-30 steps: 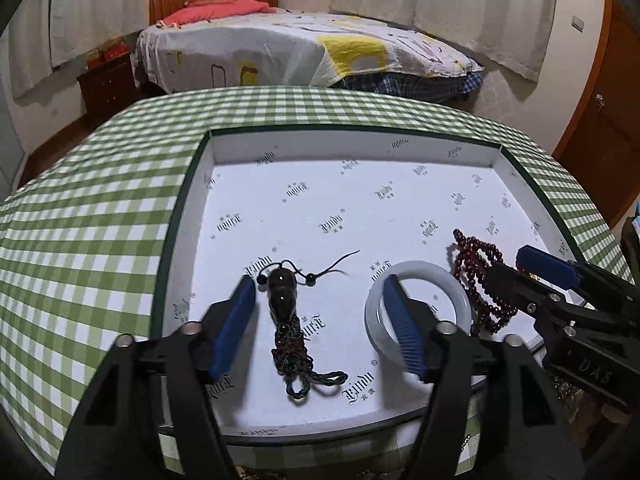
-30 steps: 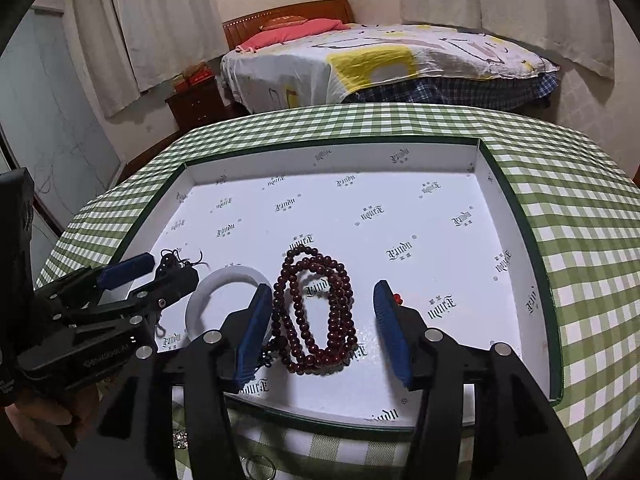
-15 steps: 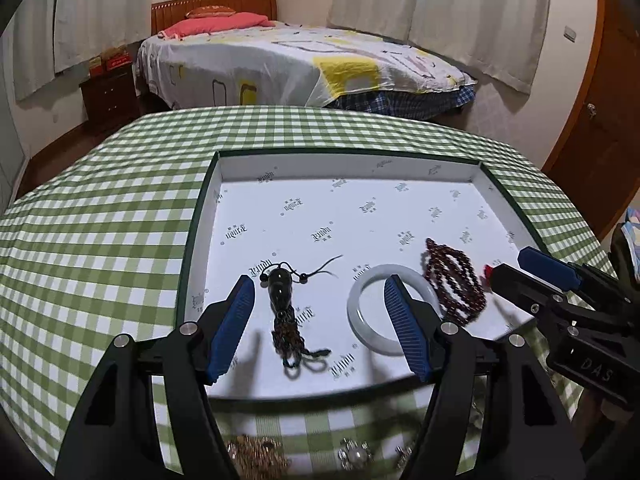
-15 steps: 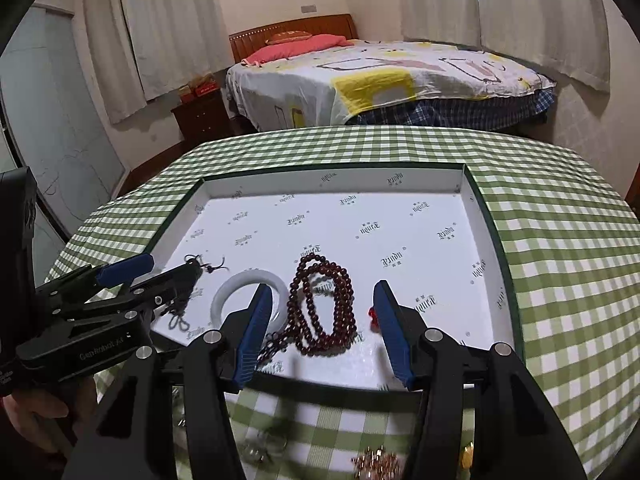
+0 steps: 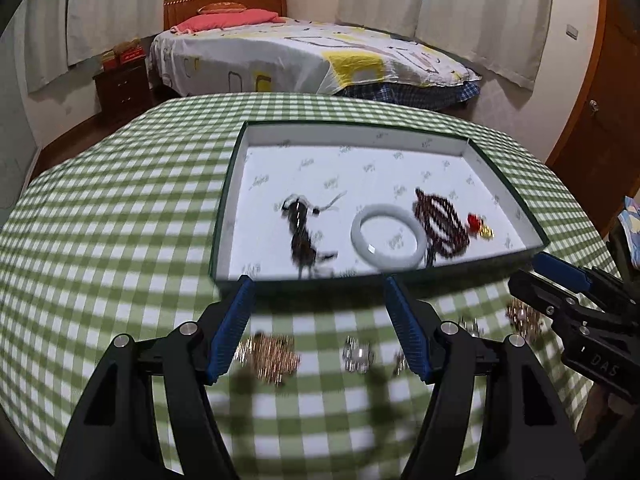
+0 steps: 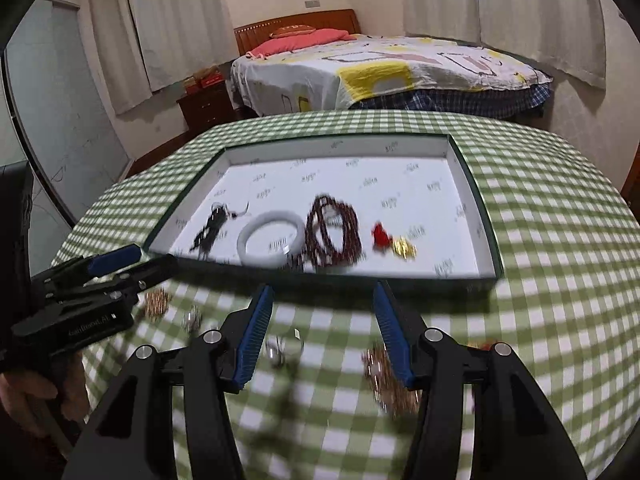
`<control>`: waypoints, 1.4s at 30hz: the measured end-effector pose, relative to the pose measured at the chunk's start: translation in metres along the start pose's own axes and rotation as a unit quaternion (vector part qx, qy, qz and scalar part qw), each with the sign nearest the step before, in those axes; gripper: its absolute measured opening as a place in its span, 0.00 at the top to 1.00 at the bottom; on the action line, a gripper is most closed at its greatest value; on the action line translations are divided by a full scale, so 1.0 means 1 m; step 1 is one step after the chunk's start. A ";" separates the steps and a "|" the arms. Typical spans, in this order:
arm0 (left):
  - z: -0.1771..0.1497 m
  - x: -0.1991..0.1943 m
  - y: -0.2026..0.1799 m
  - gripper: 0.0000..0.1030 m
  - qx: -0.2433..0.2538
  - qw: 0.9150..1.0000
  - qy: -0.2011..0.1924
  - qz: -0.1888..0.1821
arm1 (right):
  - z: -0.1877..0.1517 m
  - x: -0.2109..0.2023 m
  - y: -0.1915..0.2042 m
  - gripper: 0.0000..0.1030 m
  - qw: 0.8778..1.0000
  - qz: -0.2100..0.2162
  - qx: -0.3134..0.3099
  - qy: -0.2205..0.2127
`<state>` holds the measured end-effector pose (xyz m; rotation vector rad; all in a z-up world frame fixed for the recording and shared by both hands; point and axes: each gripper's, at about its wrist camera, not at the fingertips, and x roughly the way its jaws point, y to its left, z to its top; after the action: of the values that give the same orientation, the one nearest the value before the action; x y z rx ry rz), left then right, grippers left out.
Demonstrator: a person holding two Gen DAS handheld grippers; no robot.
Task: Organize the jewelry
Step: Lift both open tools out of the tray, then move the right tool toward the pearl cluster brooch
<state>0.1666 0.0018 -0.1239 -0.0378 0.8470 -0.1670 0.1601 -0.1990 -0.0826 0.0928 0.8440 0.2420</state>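
A shallow white-lined tray (image 5: 472, 148) (image 6: 486, 236) on the green checked table holds a dark corded pendant (image 5: 301, 227) (image 6: 210, 226), a white bangle (image 5: 388, 237) (image 6: 273, 238), a dark red bead strand (image 5: 440, 218) (image 6: 334, 230) and a red and gold charm (image 5: 480, 227) (image 6: 394, 242). My left gripper (image 5: 318, 286) is open and empty, in front of the tray's near rim. My right gripper (image 6: 324, 292) is open and empty too, also short of the rim. Loose pieces lie on the cloth: a gold chain (image 5: 272, 356) (image 6: 390, 384), silver pieces (image 5: 358, 354) (image 6: 280, 346).
The right gripper shows at the right of the left wrist view (image 5: 556, 280), the left one at the left of the right wrist view (image 6: 120, 264). More gold jewelry (image 5: 522, 318) (image 6: 156, 304) lies beside them. A bed (image 5: 304, 56) stands beyond the table.
Both grippers have pulled back out of the tray toward the near side of the table. Loose jewelry on the cloth has come into view. The pieces in the tray stay put.
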 end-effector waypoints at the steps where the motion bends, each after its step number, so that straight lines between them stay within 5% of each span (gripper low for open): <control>1: -0.005 -0.003 0.001 0.36 -0.001 1.000 0.003 0.002 | -0.005 -0.002 -0.001 0.49 1.000 -0.001 0.001 0.003; 11: -0.039 -0.015 -0.001 0.36 -0.008 1.000 0.024 0.002 | -0.039 -0.010 -0.014 0.51 0.999 -0.013 0.014 0.028; 34: -0.042 -0.011 0.002 0.36 -0.013 0.999 0.029 0.005 | -0.038 0.008 -0.035 0.54 0.998 -0.036 0.029 0.036; 42: -0.043 -0.008 0.005 0.36 -0.017 0.999 0.032 0.008 | -0.038 0.016 -0.032 0.71 0.998 -0.037 0.018 0.042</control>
<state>0.1296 0.0099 -0.1467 -0.0574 0.9138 -0.1400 0.1475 -0.2267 -0.1252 0.0860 0.9336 0.1616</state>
